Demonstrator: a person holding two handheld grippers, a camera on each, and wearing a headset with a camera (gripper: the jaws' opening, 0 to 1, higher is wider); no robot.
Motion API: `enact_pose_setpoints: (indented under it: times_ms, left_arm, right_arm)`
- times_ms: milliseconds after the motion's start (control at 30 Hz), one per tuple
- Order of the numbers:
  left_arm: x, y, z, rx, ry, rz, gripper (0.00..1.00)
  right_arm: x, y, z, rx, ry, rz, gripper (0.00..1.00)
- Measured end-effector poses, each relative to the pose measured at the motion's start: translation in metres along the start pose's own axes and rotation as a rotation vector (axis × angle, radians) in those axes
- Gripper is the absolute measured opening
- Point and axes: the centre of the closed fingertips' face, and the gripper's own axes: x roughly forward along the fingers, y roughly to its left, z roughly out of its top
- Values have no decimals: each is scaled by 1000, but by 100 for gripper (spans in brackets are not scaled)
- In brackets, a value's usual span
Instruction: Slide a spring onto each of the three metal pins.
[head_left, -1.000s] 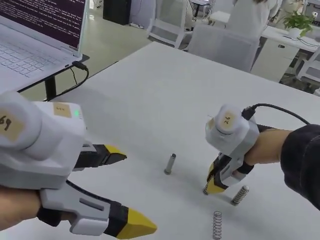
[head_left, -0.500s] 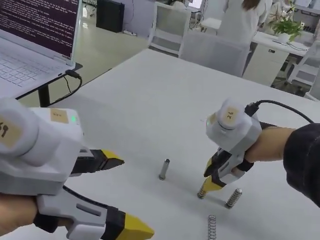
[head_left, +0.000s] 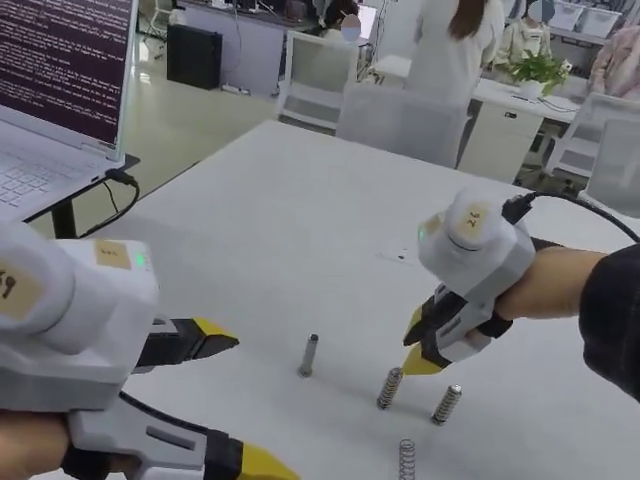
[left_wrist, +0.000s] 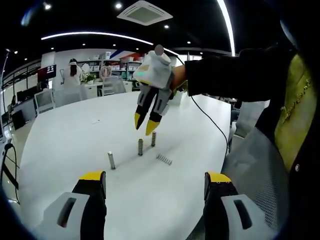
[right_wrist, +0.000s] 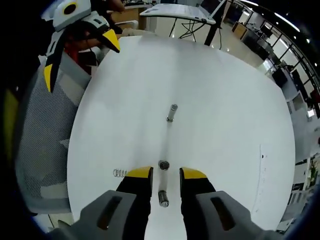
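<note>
A tan sticker (head_left: 468, 218) atop the right tongs (head_left: 414, 350) reads roughly 26; the laptop screen (head_left: 60, 60) text is too small.

The left gripper (left_wrist: 155, 176) holds its jaws wide apart, low over the table (left_wrist: 65, 135). Ahead, the right gripper (left_wrist: 143, 124) hangs tips-down (jaws a little parted, gripping nothing) just above a sprung pin (left_wrist: 140, 146) and a second sprung pin (left_wrist: 153, 139). A bare pin (left_wrist: 111, 160) stands to their left, and a loose spring (left_wrist: 163, 159) lies flat to their right.
</note>
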Motion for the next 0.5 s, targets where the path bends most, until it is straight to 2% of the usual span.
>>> enact_pose_setpoints:
  times_ms: [233, 500]
  left_arm:
    - [2, -4, 8, 19, -1, -5, 77]
    - [4, -7, 12, 25, -2, -13, 77]
  right_arm:
    - [-20, 12, -3, -4, -6, -15, 21]
    - [-33, 31, -5, 9, -51, -29, 21]
